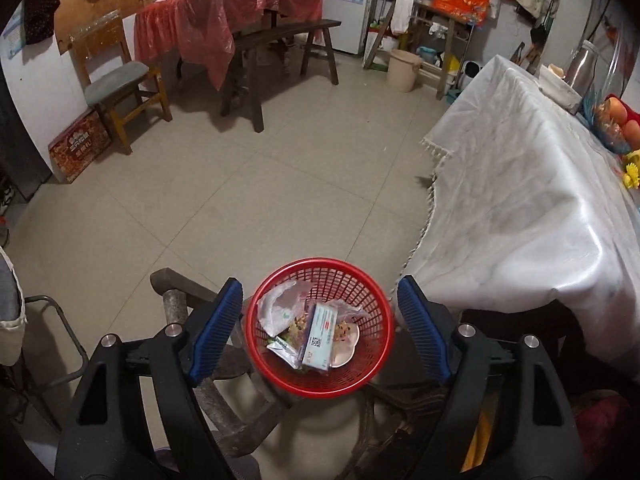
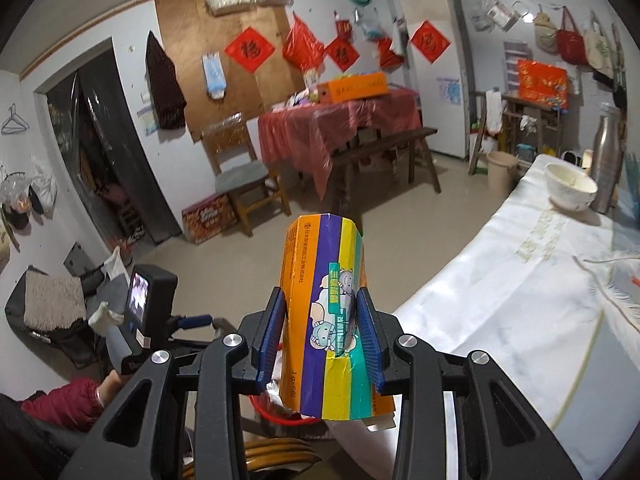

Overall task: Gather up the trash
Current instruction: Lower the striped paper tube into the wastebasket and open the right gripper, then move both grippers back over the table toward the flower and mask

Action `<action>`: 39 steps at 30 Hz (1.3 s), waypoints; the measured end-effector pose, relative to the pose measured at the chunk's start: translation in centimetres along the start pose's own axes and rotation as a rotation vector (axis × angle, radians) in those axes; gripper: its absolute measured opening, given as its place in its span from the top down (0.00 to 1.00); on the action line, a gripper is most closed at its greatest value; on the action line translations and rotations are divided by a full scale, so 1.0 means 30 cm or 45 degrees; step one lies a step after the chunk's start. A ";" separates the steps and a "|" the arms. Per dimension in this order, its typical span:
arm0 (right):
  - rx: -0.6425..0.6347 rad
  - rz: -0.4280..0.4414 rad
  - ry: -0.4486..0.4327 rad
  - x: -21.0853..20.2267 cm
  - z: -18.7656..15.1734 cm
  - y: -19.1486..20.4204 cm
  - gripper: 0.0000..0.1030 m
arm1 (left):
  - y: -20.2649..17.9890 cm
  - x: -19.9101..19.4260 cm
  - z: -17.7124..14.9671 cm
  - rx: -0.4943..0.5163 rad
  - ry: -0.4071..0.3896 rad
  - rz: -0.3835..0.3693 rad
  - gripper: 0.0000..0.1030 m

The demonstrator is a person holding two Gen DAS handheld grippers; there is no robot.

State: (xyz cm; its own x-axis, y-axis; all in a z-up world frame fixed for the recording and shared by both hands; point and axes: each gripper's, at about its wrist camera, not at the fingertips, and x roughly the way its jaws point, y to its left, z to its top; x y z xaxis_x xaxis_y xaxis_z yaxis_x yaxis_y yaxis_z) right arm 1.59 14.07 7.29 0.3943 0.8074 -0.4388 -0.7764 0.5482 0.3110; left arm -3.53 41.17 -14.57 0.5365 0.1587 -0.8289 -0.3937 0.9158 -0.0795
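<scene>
While the right gripper (image 2: 320,332) clamps a crushed, brightly striped carton (image 2: 326,320) between its blue pads, the step in hand looks to be carrying that carton over to the red mesh basket (image 1: 320,384) and letting it fall in. The left gripper (image 1: 320,328) hangs above the basket with its jaws spread wide and nothing between them; the basket shows in the gap well below, already holding a flat white-and-blue box (image 1: 319,336), a crumpled clear plastic bag (image 1: 276,306) and some food scraps. In the right wrist view only a sliver of red rim peeks out under the carton, so the carton seems to be near the basket but not yet centred over it. To do this well, I would bring the carton squarely over the middle of the opening, lower it close to the rim, and only then ease the jaws apart, since a bent, light carton can catch a pad or bounce off the edge. The left gripper sits right over the drop zone and should clear aside first. A table draped in a white cloth (image 1: 520,200) hangs just beside the basket on one side, and dark wooden chair parts (image 1: 176,304) crowd the other, leaving a narrow approach.
</scene>
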 end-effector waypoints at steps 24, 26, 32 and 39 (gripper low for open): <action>-0.173 0.209 0.405 0.496 -0.064 0.294 0.60 | 0.253 -0.150 0.018 -0.139 -0.154 0.279 0.07; -0.185 0.204 0.412 0.532 -0.063 0.309 0.50 | 0.263 -0.156 0.018 -0.148 -0.160 0.278 0.07; -0.173 0.186 0.353 0.496 -0.040 0.282 0.48 | 0.260 -0.166 0.011 -0.156 -0.169 0.255 0.07; -0.112 0.160 0.295 0.417 -0.031 0.186 0.48 | 0.220 -0.167 0.020 -0.129 -0.171 0.236 0.07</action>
State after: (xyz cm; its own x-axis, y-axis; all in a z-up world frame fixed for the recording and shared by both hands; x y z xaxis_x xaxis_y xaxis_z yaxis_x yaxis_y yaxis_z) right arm 1.74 27.03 2.76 0.1770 0.7908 -0.5859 -0.8556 0.4178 0.3055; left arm -8.38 46.65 -10.63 0.5399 0.3744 -0.7539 -0.5638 0.8259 0.0064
